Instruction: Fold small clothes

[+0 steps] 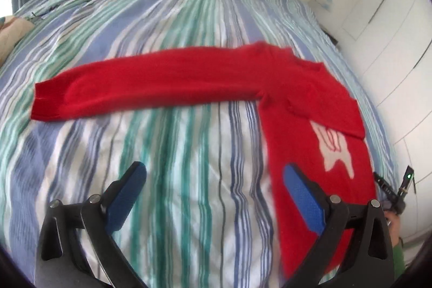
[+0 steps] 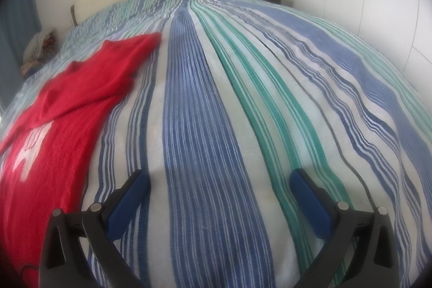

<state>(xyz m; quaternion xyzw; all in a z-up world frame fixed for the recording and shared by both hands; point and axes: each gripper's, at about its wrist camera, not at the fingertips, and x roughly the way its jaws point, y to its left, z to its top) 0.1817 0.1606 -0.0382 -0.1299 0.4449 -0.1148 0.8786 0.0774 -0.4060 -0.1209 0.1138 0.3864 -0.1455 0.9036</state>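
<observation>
Red sweater (image 1: 297, 99) lies flat on the striped bedspread (image 1: 175, 166), one sleeve stretched toward the frame's left, white motif at right. Your left gripper (image 1: 213, 196) hovers with fingers spread, empty. Your right gripper (image 2: 218, 201) likewise, spread over bare bedspread, sweater at left.

My left black two-finger gripper with blue pads (image 1: 214, 181) hangs with its jaws spread wide, nothing between them. My right black, blue-padded gripper (image 2: 218, 186) is likewise wide apart and holding nothing.
</observation>
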